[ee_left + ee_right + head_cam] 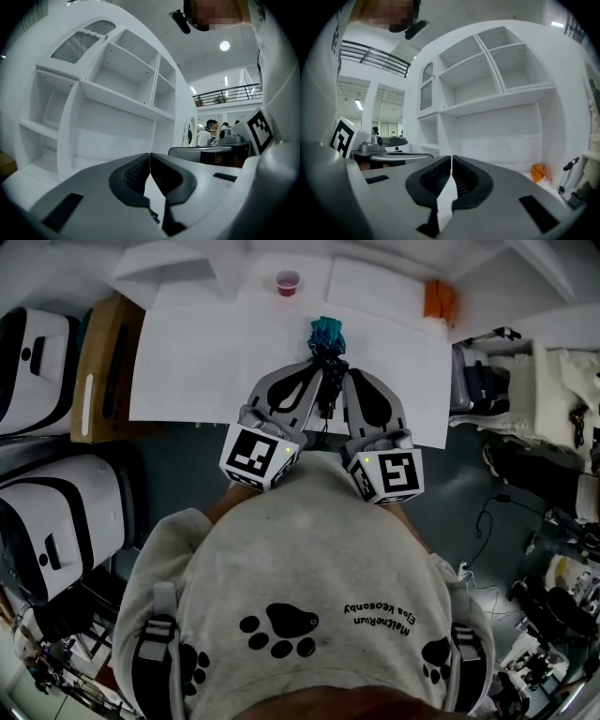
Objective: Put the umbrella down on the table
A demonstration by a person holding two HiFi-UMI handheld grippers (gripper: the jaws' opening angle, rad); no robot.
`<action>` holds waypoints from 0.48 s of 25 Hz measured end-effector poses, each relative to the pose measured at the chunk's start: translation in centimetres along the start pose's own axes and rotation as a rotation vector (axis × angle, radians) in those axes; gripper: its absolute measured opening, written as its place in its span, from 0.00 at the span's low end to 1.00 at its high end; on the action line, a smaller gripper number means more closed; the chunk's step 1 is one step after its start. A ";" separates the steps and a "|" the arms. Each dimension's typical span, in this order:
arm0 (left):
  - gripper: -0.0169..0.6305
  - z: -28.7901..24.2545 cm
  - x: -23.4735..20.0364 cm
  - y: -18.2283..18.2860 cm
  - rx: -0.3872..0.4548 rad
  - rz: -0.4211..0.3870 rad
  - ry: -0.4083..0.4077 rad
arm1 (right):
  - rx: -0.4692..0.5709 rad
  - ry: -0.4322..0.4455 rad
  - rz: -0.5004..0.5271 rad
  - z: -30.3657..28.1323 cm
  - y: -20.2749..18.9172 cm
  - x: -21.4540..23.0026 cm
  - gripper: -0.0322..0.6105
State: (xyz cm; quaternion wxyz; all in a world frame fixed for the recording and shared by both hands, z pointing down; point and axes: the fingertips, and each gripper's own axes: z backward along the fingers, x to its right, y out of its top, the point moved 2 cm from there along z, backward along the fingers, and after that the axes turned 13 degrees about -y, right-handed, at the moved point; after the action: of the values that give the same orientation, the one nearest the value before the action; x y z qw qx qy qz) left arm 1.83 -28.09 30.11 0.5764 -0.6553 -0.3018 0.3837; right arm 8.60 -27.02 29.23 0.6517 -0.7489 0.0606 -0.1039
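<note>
A folded teal umbrella (327, 333) with a black handle end lies on the white table (187, 362), near its front edge. In the head view my left gripper (317, 368) and right gripper (346, 372) are held side by side, with the umbrella's dark handle showing between their tips. Both point forward and level. In the left gripper view the left gripper (150, 155) has its jaws shut tip to tip with nothing between the pads. The right gripper (452, 158) is likewise shut and empty. Neither gripper view shows the umbrella.
A pink cup (288, 282) stands at the table's far edge, with an orange object (441, 298) at the far right corner. A white shelf unit (117, 93) rises behind the table. A wooden box (103, 362) and white cases (56, 521) stand at left; cluttered gear is at right.
</note>
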 end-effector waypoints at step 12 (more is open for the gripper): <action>0.05 0.6 2.0 -0.2 -0.005 -0.030 0.001 | 0.077 0.053 0.015 2.1 0.7 -0.3 0.10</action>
State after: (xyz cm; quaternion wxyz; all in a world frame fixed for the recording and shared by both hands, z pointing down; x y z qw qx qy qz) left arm 2.42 -26.07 29.94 0.5805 -0.6525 -0.3123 0.3738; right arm 8.77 -25.03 28.25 0.6792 -0.7196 0.0794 -0.1208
